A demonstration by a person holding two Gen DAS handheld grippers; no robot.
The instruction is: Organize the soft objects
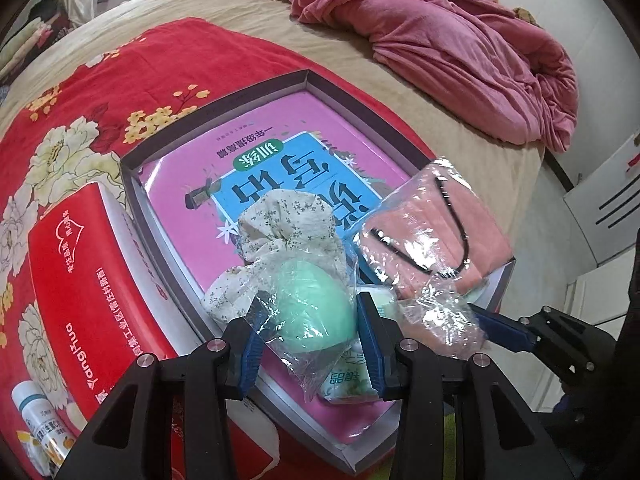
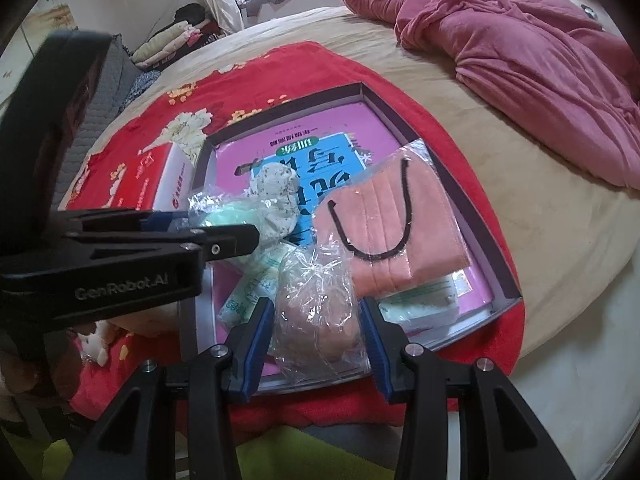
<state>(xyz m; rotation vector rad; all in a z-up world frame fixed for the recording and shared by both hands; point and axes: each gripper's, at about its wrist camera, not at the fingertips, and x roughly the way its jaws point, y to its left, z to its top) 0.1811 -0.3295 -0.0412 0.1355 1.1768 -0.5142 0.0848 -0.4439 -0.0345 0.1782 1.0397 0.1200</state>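
You've got both claws down over the shallow box (image 1: 132, 184) on the red floral blanket (image 1: 100, 92), and both are loaded. Your left gripper (image 1: 308, 344) is part-closed around a green egg-shaped sponge in a clear bag (image 1: 320, 308), its blue pads pressing either side. Your right gripper (image 2: 316, 344) sits at much the same narrow gap on a pinkish soft lump in crinkled plastic (image 2: 320, 304), squeezing the bag's sides. Looks like you're mid-task: a floral cloth pouch (image 1: 288, 216), a bagged pink face mask (image 1: 432, 232) with black ear loops and a small tissue pack (image 2: 248, 292) already lie in the box on a pink book (image 1: 256, 136). The two bagged sponges aren't released yet. A red tissue box (image 1: 76, 264) waits just beside the box, and the crumpled pink quilt (image 1: 440, 40) lies well apart.
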